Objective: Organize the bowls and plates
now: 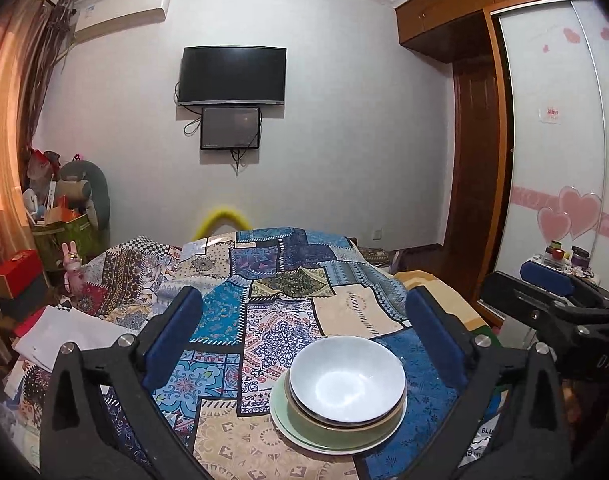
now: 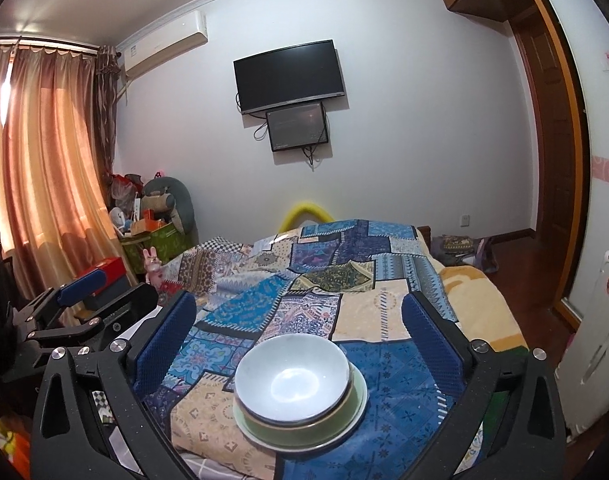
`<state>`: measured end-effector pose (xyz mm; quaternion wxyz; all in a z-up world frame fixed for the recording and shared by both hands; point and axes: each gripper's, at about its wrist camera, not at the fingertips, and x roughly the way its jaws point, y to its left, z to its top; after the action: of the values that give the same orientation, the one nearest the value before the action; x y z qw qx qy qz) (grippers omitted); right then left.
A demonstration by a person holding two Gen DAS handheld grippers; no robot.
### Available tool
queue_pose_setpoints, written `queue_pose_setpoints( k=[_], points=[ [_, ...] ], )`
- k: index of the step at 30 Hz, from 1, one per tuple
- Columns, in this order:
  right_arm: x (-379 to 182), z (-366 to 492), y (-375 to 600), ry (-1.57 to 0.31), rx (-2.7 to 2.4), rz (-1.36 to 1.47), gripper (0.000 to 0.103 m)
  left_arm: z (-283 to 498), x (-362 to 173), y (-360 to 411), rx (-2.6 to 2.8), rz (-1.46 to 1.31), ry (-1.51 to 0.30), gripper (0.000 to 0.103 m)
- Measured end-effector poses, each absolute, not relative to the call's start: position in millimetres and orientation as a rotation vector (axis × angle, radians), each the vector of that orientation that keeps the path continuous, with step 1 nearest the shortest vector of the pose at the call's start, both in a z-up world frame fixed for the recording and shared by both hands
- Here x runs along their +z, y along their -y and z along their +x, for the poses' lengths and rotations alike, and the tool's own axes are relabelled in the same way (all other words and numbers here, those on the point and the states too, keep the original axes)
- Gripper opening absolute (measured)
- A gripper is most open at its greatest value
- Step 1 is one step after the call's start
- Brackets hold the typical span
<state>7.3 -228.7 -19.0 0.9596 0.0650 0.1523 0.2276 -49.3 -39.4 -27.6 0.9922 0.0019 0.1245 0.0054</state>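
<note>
On patchwork bedspread (image 1: 288,320), white bowl (image 1: 346,378) stacked in green bowl (image 1: 344,426) on plate (image 1: 304,440), left gripper (image 1: 304,312) and right gripper (image 2: 298,316) both wide open, empty, "DAS" lettering at 3 o'clock.

A home bedroom: ahead of the left claw (image 1: 300,328) lies a bed (image 1: 436,284) under a patchwork quilt (image 1: 288,280), a television (image 1: 232,75) hangs on the far wall, an air conditioner (image 1: 122,14) above orange curtains (image 2: 44,152) to its left, and a wardrobe (image 1: 552,140) with pink hearts to its right.

Left hand-held gripper (image 1: 302,312) and right hand-held gripper (image 2: 298,316) gape wide, empty.
</note>
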Motion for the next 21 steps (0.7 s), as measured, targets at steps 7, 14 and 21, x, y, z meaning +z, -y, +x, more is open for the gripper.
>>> queue_pose_setpoints(
  k=[7,14,21],
  points=[
    [-19.4,4.0,226.7,-0.309,0.466,0.119,0.102,-47.8,-29.6,35.8,0.012,-0.006,-0.258,0.103],
    [-19.5,1.7,224.4,-0.312,0.471,0.114,0.102,-46.9,-30.4,33.5,0.009,-0.014,-0.262,0.103],
    [-18.8,1.5,223.2,-0.314,0.471,0.107,0.102,-46.2,-32.3,31.4,0.011,-0.026,-0.264,0.103]
  ],
)
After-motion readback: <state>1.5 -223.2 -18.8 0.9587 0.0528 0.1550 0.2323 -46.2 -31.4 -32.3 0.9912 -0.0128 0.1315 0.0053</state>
